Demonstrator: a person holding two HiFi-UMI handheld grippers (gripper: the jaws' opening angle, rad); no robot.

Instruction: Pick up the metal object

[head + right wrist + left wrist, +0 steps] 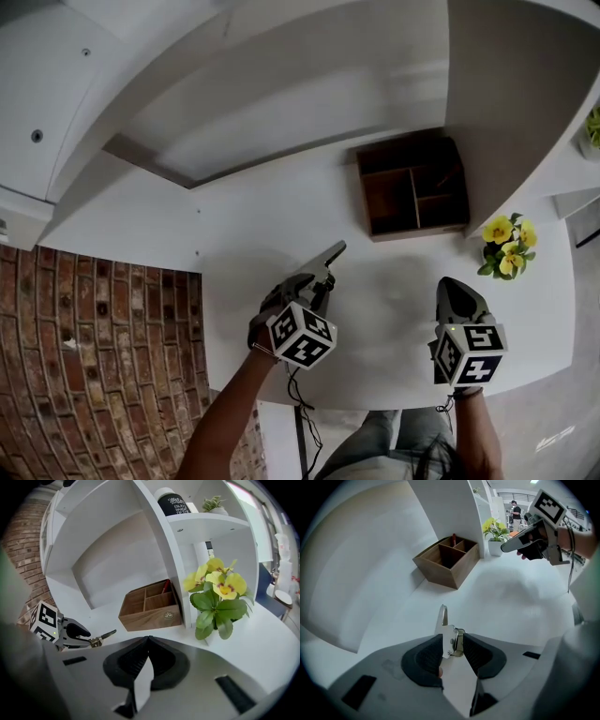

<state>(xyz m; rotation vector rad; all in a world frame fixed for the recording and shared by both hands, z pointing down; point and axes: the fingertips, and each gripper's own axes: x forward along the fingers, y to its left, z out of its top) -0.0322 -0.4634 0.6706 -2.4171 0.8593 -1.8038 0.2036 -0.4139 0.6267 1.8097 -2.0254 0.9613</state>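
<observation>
A person's left tool (453, 641) is clamped on the metal object (444, 620), a small, flat, hinge-like plate. Its riveted base is pinched between the ribbed dark pads, and a narrow tongue juts forward past the jaw tips. From the head view the piece points out over the white tabletop (394, 309), toward a wooden organiser (412, 187) that sits against a white shelf unit (281, 103). It appears to be held clear of the surface rather than resting on it. The right tool (147, 644) hangs well apart to the side, jaws together with nothing between them, near a pot of yellow flowers (506, 246).

The object looks light, rigid and thin, and its smooth, bright finish would probably be slippery against anything but ribbed rubber. The folded, riveted end is the thickest part and seems the sounder place to hold, since it gives the pads two flat faces to press on. A grip on the slim tongue would likely let the piece pivot or slide. Being stiff metal, it should tolerate a firm squeeze without damage.
</observation>
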